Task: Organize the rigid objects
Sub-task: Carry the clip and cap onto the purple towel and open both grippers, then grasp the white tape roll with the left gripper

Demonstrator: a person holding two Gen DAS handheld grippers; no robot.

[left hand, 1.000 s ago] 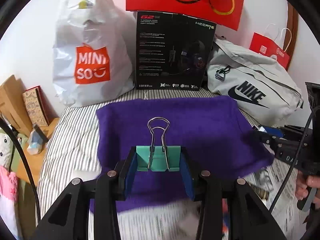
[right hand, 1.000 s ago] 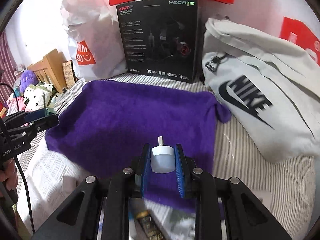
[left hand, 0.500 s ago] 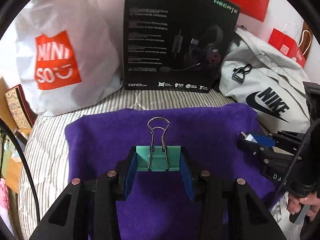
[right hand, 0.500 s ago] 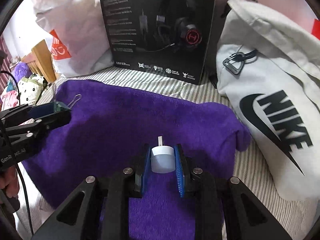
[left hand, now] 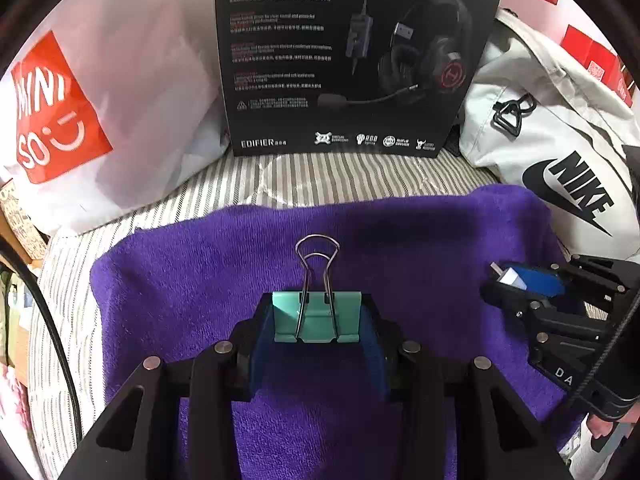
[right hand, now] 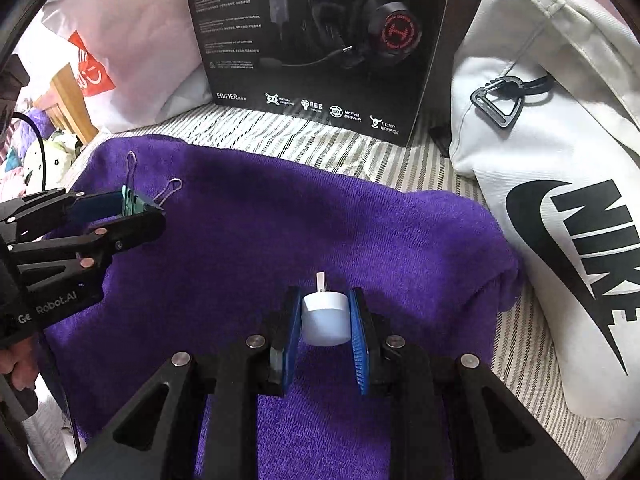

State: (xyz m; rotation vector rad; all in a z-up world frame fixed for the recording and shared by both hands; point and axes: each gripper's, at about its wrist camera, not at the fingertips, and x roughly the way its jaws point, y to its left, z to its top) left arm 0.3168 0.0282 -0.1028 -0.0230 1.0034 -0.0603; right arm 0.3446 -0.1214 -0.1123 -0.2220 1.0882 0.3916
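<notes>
My left gripper (left hand: 316,320) is shut on a teal binder clip (left hand: 316,316) with silver wire handles, held over the purple towel (left hand: 400,248). My right gripper (right hand: 325,316) is shut on a small white round USB plug (right hand: 325,314) with a short metal tip, held over the right part of the towel (right hand: 320,220). In the left wrist view the right gripper (left hand: 516,280) shows at the right with the white plug. In the right wrist view the left gripper (right hand: 132,208) shows at the left with the clip (right hand: 130,200).
A black headset box (left hand: 352,56) stands behind the towel on the striped bedding (left hand: 320,176). A white Miniso bag (left hand: 80,112) stands at the back left. A white Nike bag (right hand: 560,200) lies at the right. Wooden furniture (right hand: 72,100) is at the far left.
Both grippers have moved forward and down over the purple towel, toward the headset box, each still holding its object. The box and bags now look larger and nearer.
</notes>
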